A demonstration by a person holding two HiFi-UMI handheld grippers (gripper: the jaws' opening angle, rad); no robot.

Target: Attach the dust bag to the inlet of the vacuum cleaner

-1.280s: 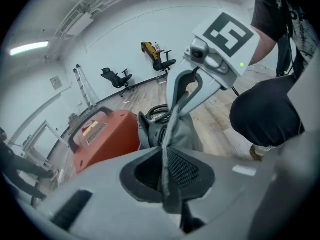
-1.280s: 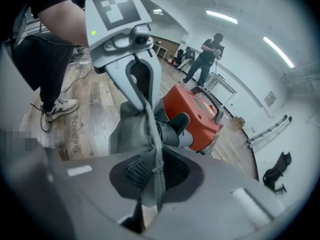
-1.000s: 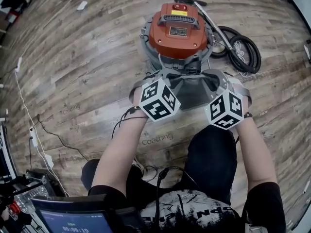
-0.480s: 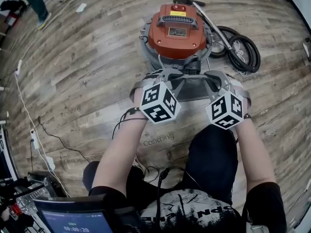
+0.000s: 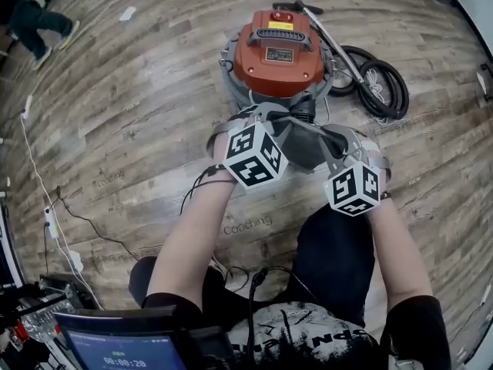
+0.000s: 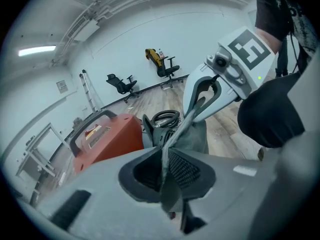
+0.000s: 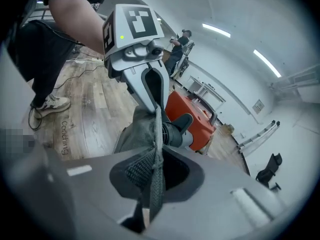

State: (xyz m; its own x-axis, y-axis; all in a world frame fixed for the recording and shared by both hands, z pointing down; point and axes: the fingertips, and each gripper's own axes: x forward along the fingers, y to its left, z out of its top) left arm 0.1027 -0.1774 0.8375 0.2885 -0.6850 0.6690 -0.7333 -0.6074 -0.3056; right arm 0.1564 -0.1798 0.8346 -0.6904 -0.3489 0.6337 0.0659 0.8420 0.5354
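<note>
The orange-topped vacuum cleaner [image 5: 277, 52] stands on the wood floor, its black inlet [image 5: 305, 112] facing me. The grey dust bag [image 5: 308, 146] hangs against that inlet, stretched between both grippers. My left gripper [image 5: 266, 120] pinches the bag's left edge [image 6: 162, 166]; its jaws are opening slightly, with the cloth still between them. My right gripper [image 5: 333, 141] is shut on the bag's right edge [image 7: 155, 176]. In the right gripper view the bag's mouth lies at the inlet [image 7: 176, 128]. Whether the mouth is over the inlet I cannot tell.
A coiled black hose [image 5: 379, 82] and a metal wand [image 5: 333, 35] lie to the right of the vacuum. Cables [image 5: 62, 206] run over the floor at the left. A laptop [image 5: 131, 349] sits at the bottom left. A person [image 5: 31, 18] walks at the far left.
Both grippers have drawn closer together, and the bag has bunched up nearer the inlet. The right gripper sank a little in the picture. The person in the background walked left.
</note>
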